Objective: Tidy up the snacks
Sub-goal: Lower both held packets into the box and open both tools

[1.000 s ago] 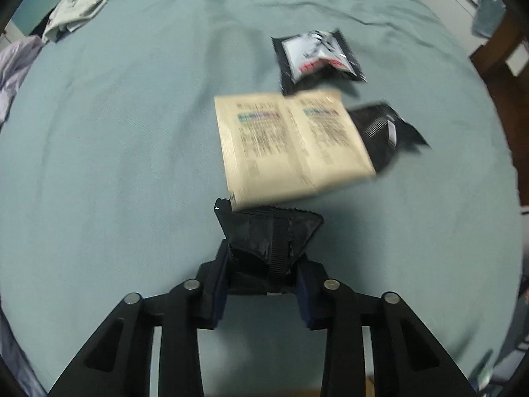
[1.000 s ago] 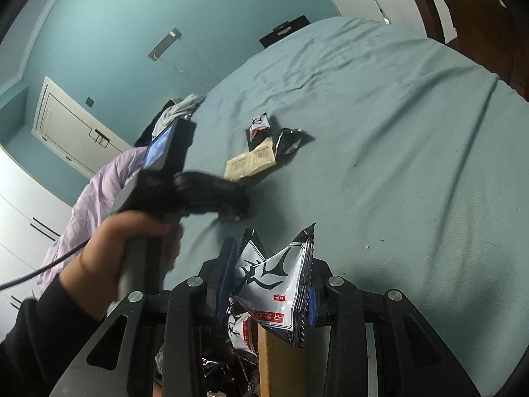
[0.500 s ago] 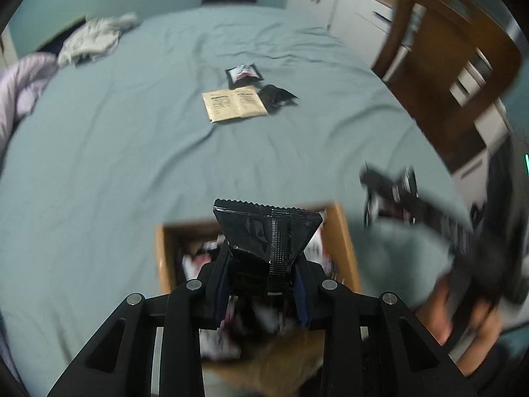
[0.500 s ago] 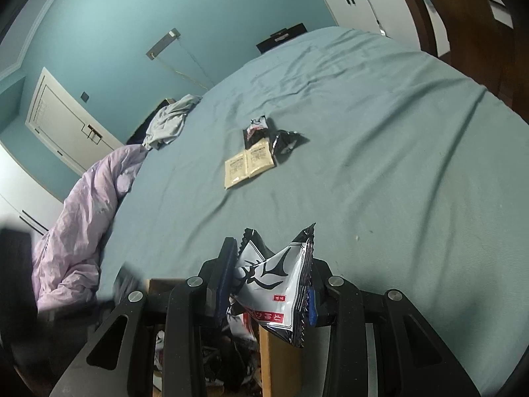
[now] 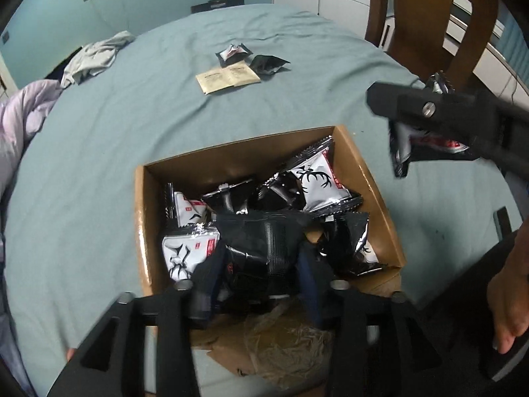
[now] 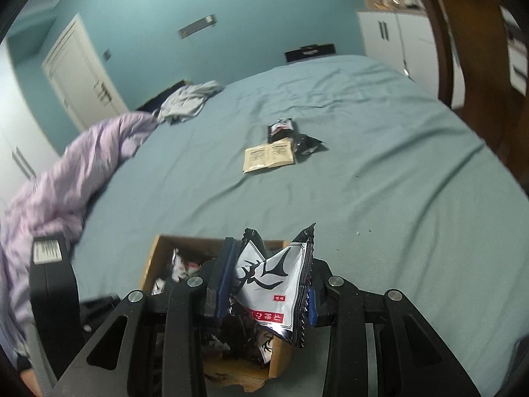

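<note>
An open cardboard box on the teal bed holds several black and white snack packets. My left gripper hangs over the box's near side. Its jaws are opening, and a black packet sits loosely between them above the pile. My right gripper is shut on a white packet with a black antler print, above the box's right edge. In the left wrist view, that right gripper and its packet are at the upper right.
Far up the bed lie a beige sachet and two dark packets. A purple duvet and grey clothes are at the left. A wooden chair stands to the right. A person's hand is at the lower right.
My left gripper carried the black packet back from the loose snacks to above the box, and its jaws have widened. The right gripper has rolled and shifted a little, still gripping its packet.
</note>
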Action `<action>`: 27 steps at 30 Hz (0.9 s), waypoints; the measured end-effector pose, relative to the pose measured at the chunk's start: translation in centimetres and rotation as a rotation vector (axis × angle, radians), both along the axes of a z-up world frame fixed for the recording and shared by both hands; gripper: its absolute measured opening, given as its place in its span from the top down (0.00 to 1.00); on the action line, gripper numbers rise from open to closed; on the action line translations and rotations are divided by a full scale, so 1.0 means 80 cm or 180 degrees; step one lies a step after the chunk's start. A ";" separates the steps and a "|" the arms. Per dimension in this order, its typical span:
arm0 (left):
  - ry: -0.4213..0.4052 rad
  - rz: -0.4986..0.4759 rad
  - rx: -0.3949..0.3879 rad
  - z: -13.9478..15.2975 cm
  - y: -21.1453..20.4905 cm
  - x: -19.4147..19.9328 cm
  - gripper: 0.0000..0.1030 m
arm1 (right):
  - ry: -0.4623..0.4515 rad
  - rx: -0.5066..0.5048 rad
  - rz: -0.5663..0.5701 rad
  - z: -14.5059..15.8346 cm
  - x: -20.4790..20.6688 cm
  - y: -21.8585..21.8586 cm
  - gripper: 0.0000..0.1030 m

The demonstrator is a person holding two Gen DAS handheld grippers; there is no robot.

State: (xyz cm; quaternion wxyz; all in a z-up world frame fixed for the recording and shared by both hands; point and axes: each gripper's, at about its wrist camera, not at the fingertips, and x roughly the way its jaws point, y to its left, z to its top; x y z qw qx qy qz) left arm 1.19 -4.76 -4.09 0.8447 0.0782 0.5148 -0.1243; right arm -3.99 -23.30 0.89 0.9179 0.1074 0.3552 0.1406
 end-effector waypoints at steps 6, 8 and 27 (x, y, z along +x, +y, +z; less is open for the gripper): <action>-0.0246 0.0201 -0.0424 0.038 0.028 -0.005 0.22 | 0.0079 -0.0113 0.0035 -0.002 0.009 0.009 0.68; -0.0197 0.0351 -0.0635 0.049 0.044 0.000 0.22 | 0.0110 -0.0083 0.0061 -0.002 0.012 0.010 0.68; -0.0438 0.0746 0.0180 0.030 0.081 0.015 0.19 | 0.0465 -0.0940 0.0889 -0.033 0.040 0.105 0.66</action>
